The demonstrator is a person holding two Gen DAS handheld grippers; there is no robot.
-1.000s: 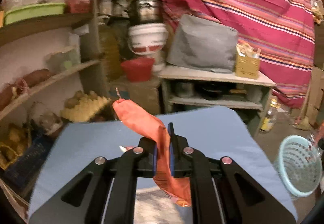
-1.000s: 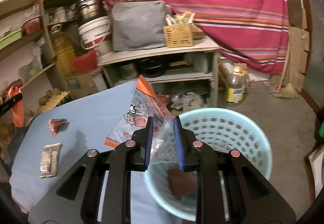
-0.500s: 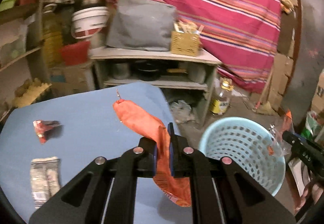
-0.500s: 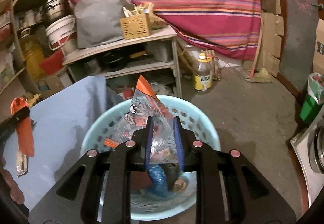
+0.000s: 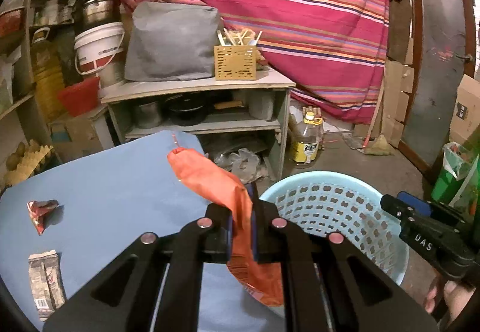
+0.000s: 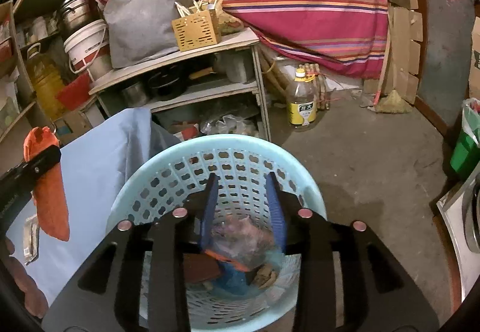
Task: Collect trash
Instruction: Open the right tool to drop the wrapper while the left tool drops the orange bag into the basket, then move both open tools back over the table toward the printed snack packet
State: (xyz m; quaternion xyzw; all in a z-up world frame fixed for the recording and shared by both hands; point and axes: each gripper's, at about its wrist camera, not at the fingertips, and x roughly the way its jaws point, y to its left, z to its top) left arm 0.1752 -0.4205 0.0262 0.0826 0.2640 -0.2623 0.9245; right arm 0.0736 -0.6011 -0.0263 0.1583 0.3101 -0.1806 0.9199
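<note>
Left gripper [image 5: 241, 224]: fingers clenched on orange wrapper [image 5: 216, 182], held above counter [image 5: 114, 182] edge, just beside basket [image 5: 339, 182]. Wrapper droops below fingers.

Right gripper [image 6: 243, 209]: fingers spread apart, nothing between them, poised over basket [image 6: 312, 191] mouth. Clear wrapper [image 6: 240, 245] lies inside basket on other trash.

On counter, well apart from left gripper: red scrap [image 5: 40, 210], grey packet [image 5: 46, 281]. Basket on floor [image 6: 375, 158], touching counter cloth.
</note>
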